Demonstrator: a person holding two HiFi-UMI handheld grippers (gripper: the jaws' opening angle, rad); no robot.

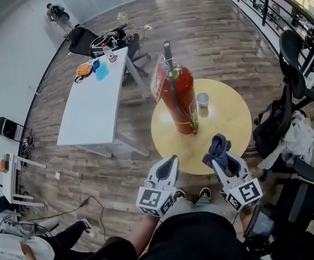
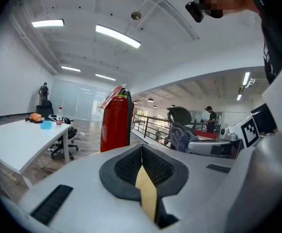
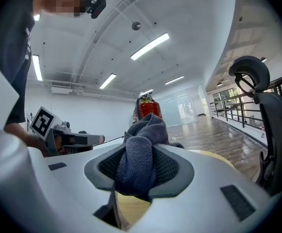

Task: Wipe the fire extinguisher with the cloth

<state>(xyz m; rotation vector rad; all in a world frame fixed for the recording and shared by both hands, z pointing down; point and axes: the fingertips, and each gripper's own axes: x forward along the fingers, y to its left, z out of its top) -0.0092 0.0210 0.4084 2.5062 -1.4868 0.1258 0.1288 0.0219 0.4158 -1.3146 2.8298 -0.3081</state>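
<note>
Right gripper [image 1: 222,157] is clamping the cloth [image 1: 218,144]; left gripper [image 1: 171,161] is sitting closed, empty. The extinguisher [image 1: 181,96] is standing mid-table [image 1: 230,131], its tag [image 1: 158,80] seemingly too blurred to read.

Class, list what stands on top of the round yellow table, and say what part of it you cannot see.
A red fire extinguisher and a white cup stand on the table. The right gripper, holding the cloth, covers part of its near edge.

Left tool [image 1: 171,161] jaws seemingly together, empty; right tool [image 1: 220,157] clamped on cloth [image 1: 218,144].
</note>
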